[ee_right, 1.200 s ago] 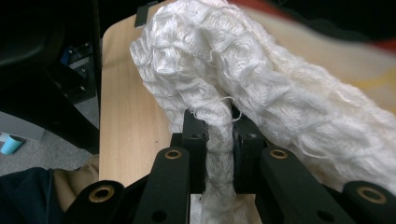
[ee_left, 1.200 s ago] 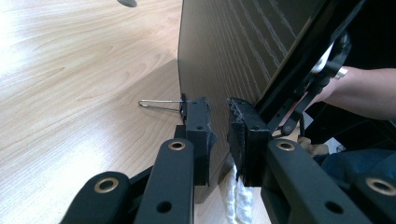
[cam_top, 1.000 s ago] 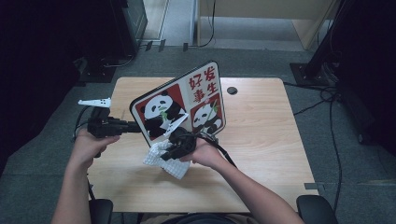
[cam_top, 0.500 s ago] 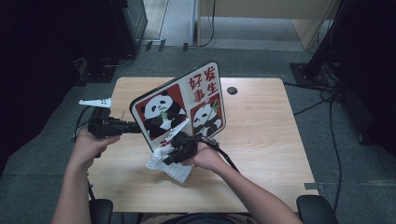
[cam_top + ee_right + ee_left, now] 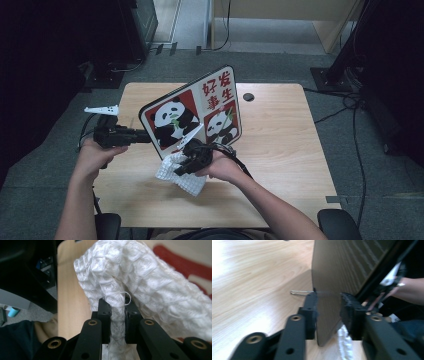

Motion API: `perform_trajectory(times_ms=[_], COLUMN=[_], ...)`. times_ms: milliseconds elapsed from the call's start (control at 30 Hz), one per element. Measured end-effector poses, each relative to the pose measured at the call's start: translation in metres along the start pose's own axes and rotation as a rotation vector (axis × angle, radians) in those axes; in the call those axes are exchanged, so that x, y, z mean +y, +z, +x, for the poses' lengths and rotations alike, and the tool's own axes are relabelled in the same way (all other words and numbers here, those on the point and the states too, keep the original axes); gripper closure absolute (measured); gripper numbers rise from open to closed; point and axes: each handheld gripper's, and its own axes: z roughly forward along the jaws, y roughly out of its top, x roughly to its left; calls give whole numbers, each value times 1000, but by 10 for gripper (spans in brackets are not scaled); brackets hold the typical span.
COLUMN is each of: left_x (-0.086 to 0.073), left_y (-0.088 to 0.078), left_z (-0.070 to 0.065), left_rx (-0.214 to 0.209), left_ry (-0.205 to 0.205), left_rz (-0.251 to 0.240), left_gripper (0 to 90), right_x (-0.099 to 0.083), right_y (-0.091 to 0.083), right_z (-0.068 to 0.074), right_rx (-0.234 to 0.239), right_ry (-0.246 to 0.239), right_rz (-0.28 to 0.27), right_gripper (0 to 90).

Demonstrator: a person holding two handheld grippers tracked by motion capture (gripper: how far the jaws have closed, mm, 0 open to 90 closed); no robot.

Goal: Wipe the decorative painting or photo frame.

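While clamped in right hand-held gripper (image 5: 117,315): white cloth (image 5: 140,285), just below panda board (image 5: 192,112).

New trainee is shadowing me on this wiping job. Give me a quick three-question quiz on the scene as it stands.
1. True or false: the panda board lies flat on the table.
2. What does the right gripper hold? A) a white cloth B) a sponge C) a brush
3. Which edge of the board sits between the jaws of the left gripper: the near left edge or the top edge?

Key
1. False: it stands tilted, raised off the wood.
2. A: the white cloth is pinched between shut jaws.
3. The near left edge; the jaws have just been opening, with a gap at one pad.
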Motion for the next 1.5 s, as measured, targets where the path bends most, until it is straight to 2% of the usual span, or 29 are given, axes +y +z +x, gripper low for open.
perform_trajectory(times_ms=[100, 300, 400, 633, 800, 933, 1067, 1300, 1500], left_x=[-1, -2, -3, -3, -2, -3, -5, -9, -13], left_y=[-1, -5, -6, -7, -12, -15, -19, -29, -38], left_z=[1, 2, 3, 5, 4, 4, 5, 6, 5], left_rx=[17, 32, 63, 43, 42, 49, 51, 69, 83], left_ry=[3, 14, 17, 12, 11, 18, 7, -4, -11], left_rz=[-8, -33, -28, -32, -43, -32, -21, -40, -57], left_gripper=[560, 467, 427, 360, 355, 363, 363, 356, 356], right_x=[7, 18, 24, 41, 53, 63, 72, 90, 109], right_y=[-9, -21, -25, -35, -39, -41, -40, -40, -44], right_z=[7, 17, 24, 41, 48, 53, 58, 62, 70], right_rx=[4, 17, 23, 38, 55, 64, 71, 86, 88], right_ry=[-10, -30, -40, -77, -98, -107, -128, -146, -187], right_rz=[-12, -27, -25, -30, -40, -43, -31, -43, -52], right_gripper=[798, 797, 797, 796, 796, 796, 796, 796, 797])
